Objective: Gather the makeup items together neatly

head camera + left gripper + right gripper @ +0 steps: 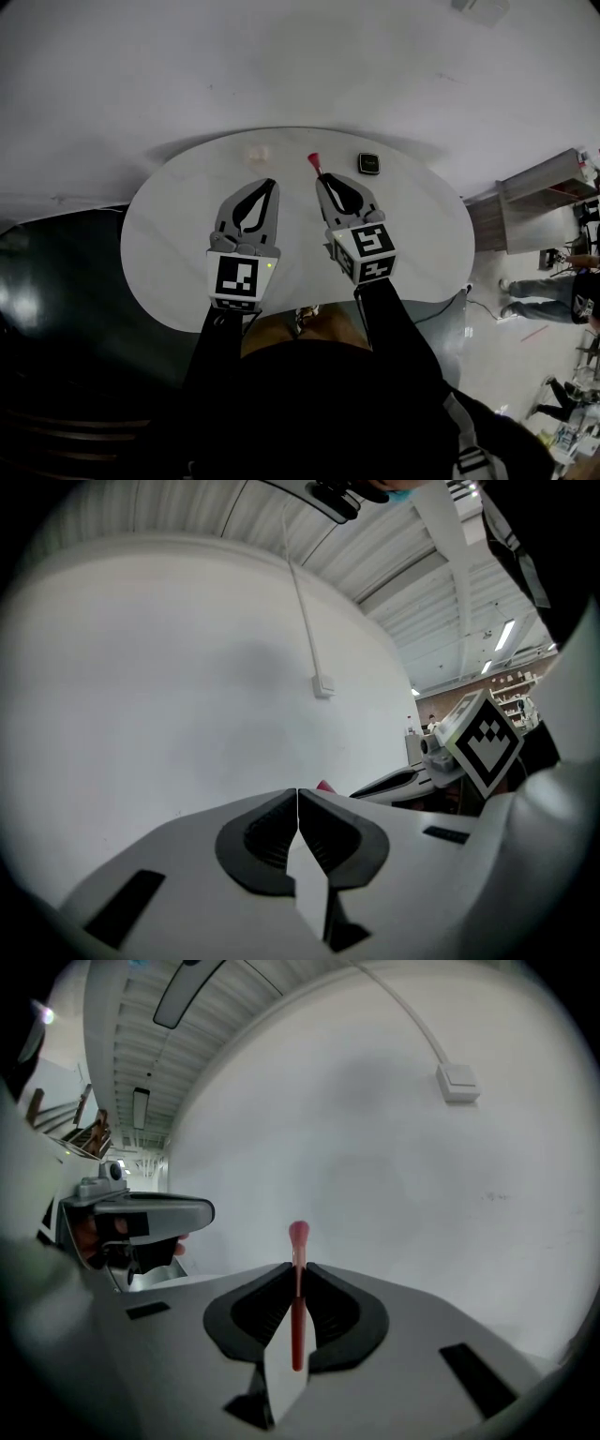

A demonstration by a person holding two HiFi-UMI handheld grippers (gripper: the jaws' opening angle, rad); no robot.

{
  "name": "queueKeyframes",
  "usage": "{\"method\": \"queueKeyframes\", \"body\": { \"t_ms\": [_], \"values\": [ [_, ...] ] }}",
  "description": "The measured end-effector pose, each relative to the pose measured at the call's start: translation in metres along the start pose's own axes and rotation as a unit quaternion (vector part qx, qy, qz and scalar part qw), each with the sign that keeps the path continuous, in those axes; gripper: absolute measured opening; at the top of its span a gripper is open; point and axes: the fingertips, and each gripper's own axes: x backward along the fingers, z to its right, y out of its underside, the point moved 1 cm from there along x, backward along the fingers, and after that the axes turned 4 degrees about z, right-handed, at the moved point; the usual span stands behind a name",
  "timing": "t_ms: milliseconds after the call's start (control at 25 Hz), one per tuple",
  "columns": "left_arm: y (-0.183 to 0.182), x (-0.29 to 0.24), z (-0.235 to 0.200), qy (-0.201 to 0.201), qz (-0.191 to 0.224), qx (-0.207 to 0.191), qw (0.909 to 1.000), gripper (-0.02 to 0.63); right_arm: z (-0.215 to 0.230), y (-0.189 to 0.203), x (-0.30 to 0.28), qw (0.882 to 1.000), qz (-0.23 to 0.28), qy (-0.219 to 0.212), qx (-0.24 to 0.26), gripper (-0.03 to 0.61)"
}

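Observation:
My right gripper [323, 178] is shut on a thin red makeup brush [316, 164], whose pink tip sticks out past the jaws; in the right gripper view the brush [298, 1288] stands upright between the pads. My left gripper [271, 184] hovers beside it over the white round table [178, 234], its jaws shut with nothing between them [297, 803]. A small black compact [368, 164] lies at the table's far edge, right of the brush tip. A pale, faint item [257, 153] rests at the far edge left of the brush.
A white wall [187, 686] with a cable and a small box [323, 684] fills both gripper views. Grey shelving [548, 187] stands right of the table, with people [553, 281] on the floor beyond it. Dark floor lies to the left.

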Motion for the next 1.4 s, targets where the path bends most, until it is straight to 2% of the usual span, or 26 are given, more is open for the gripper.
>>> {"method": "queueKeyframes", "body": {
  "t_ms": [320,640,960,1400],
  "values": [
    [0.007,-0.029,0.020,-0.009,-0.013,-0.001,0.9999,0.018,0.047,0.020,-0.010,1.000,-0.001,0.008,-0.030,0.066],
    [0.019,-0.044,0.027,-0.011,-0.036,-0.004,0.9993,0.019,0.063,0.074,-0.020,0.996,-0.050,0.016,-0.066,0.065],
    [0.028,-0.044,0.026,-0.015,-0.054,-0.019,0.9982,0.019,0.061,0.133,-0.031,0.988,-0.104,0.018,-0.108,0.064],
    [0.038,-0.034,0.010,-0.033,-0.069,-0.014,0.9970,0.020,0.047,0.206,-0.037,0.973,-0.180,0.040,-0.141,0.064]
  ]
}}
